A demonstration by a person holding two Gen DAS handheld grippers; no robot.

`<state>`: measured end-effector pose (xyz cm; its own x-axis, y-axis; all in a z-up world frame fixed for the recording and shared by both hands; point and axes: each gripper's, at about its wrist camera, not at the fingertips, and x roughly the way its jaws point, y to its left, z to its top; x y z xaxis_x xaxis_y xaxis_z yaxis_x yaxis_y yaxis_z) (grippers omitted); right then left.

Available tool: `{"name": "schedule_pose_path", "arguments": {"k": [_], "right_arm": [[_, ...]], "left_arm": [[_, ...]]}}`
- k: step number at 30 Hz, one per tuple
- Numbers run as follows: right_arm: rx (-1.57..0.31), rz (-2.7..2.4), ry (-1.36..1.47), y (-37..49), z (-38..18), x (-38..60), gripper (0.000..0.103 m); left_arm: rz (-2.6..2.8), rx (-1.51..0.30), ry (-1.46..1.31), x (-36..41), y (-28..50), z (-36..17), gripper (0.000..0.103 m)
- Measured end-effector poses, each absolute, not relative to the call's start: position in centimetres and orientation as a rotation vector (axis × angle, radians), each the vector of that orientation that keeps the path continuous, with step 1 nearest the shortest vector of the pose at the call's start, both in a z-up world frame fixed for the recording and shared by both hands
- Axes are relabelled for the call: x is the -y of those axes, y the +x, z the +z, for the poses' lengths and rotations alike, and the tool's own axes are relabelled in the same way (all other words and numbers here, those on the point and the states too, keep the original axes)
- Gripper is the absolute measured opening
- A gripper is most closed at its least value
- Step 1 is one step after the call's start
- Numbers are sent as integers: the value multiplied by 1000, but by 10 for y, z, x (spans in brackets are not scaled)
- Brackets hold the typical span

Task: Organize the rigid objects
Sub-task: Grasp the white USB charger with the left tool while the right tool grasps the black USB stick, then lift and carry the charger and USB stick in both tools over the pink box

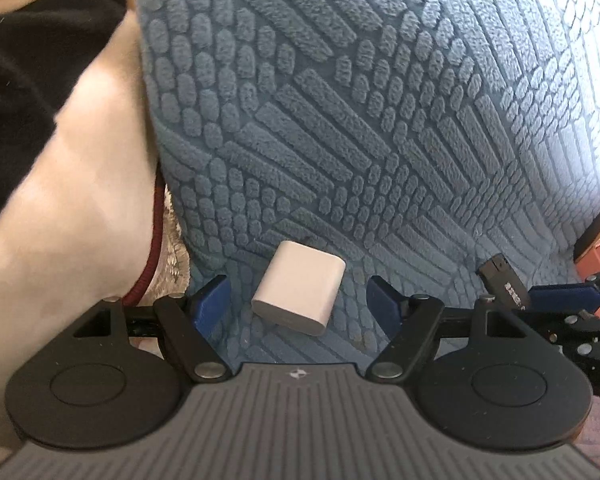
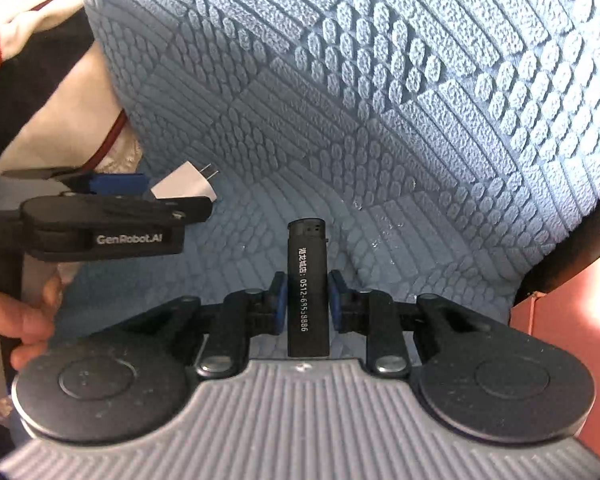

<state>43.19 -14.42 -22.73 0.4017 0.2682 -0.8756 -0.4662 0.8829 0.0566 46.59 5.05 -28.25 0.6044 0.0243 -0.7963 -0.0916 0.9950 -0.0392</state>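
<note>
A white charger block (image 1: 296, 300) lies on the blue textured blanket (image 1: 380, 120), and its metal prongs show in the right wrist view (image 2: 184, 184). My left gripper (image 1: 298, 304) is open and straddles it, with a gap between the block and each blue finger. The right gripper (image 2: 307, 300) is shut on a black lighter (image 2: 307, 280) with white print; its blue pads press both long sides. In the left wrist view that lighter (image 1: 500, 276) sticks out of the right gripper (image 1: 534, 294) at the far right.
A pale cushion (image 1: 60, 200) with dark red piping (image 1: 152, 240) borders the blanket on the left, with black cloth (image 1: 28, 60) beyond it. A reddish surface (image 2: 560, 320) shows past the blanket's right edge. A hand (image 2: 20, 320) holds the left gripper's handle.
</note>
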Motion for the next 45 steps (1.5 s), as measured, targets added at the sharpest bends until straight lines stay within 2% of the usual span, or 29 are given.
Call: {"name": "schedule_pose_path", "arguments": {"k": [7,9,12,28,45], "right_arm": [[-1119,460,-199,440,-260,137,25],[-1129,456,-204,441,-265,138,25],[-1137,452,-214,441,-270,138,25],[-1075,444,-190,426,-251,147,25],[-1014,353,-121,366,-219,177,25]], "left_arm": [[62,-942,-25,-45,472,-292,76],[56,-958,8,-40,474,-296,64],[58,-961,18,-37,474,-296,54],[21,-949,-184,-21,453,-269,48],[-2,-916,-264,-9,359,-240,48]]}}
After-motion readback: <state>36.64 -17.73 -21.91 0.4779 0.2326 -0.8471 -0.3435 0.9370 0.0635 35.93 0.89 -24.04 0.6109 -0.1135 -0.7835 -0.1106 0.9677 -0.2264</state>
